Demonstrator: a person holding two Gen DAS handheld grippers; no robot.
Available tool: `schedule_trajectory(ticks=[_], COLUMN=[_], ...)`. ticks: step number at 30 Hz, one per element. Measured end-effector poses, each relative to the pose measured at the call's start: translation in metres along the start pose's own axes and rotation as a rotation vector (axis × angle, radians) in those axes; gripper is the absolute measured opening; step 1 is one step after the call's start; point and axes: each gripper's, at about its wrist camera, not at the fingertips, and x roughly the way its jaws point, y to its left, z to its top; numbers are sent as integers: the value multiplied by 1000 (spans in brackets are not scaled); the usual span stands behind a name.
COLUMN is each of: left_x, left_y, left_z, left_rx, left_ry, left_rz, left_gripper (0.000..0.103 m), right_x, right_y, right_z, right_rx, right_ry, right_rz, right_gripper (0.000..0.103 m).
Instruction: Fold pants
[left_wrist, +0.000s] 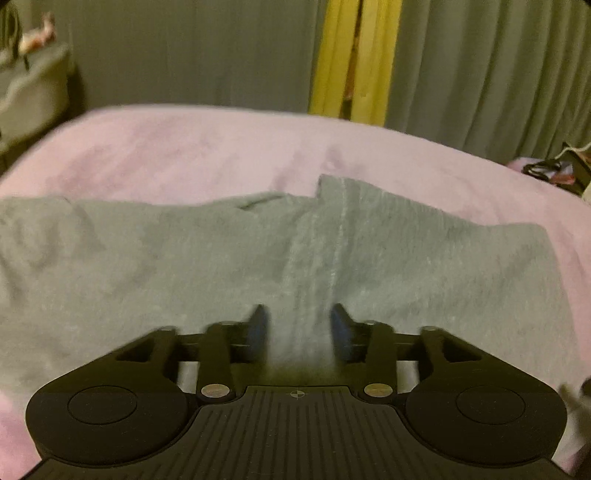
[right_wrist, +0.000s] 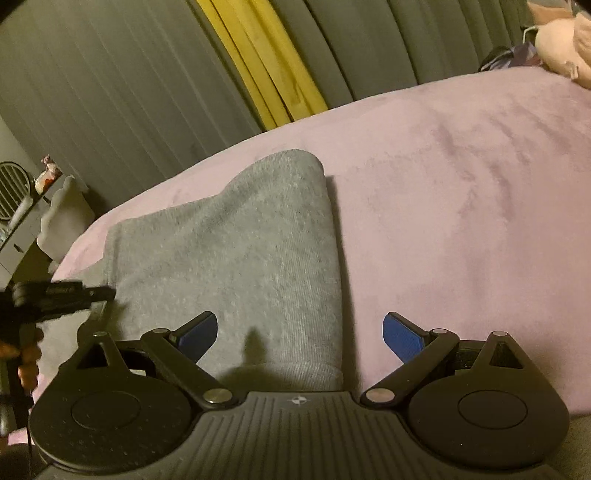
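Lying flat: grey pants (right_wrist: 229, 258), pink bed (right_wrist: 461, 184)

no readable text, labels, numbers anywhere

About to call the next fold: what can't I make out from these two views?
- Left wrist view: motion blur; whether the left gripper touches the pants is unclear.
- Right wrist view: the near hem of the pants is hidden behind the right gripper.
- Both views: the bed is cut off by the frame.

Pink blanket (left_wrist: 184, 155) before grey curtains (left_wrist: 480, 74) and a yellow curtain (left_wrist: 332, 55).
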Motion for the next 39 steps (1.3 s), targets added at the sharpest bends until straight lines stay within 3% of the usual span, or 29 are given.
schedule_trajectory(ticks=[2,5,8,10,11,12,13,16,20,25,31,39], left_x=[-10,-19,-9,3,5,3,-2,-23,-48,-58,-42,-3], left_y=[4,18,18,15,15,19,23,46,114,199,248,274], left_z=[-6,-12,-22,-28,-30,-30,-29,-23,-25,-54,-72,-55], left_rx=[15,-65,-122,-102,-85,-105,-140,-226,-461,-659,-753,-792], left_ry=[-24,-3,48,74,71,54,29,-121,-215,-169,-94,-109], left_rz=[8,-94,-168,-63,-6,-12,-8,142,245,366,249,178], left_gripper=[69,81,83,76,79,79,79,83,96,96,93,97], right_x=[-4,-5,6,9,10,8,5,0,5,5,17,27], right_y=[1,8,14,16,17,19,21,24,26,32,37,37], right_z=[-1,-4,-6,-6,-7,-7,-8,-8,-7,-9,-11,-14], right_rx=[-6,-38,-66,-76,-85,-95,-106,-123,-121,-154,-177,-175], right_ry=[-20,-29,10,15,7,-5,-25,-56,-39,-60,-37,-9], right_rz=[16,36,6,-20,-34,-47,-57,-61,-76,-52,-66,-101], right_gripper=[97,97,97,97,97,97,97,97,97,97,97,97])
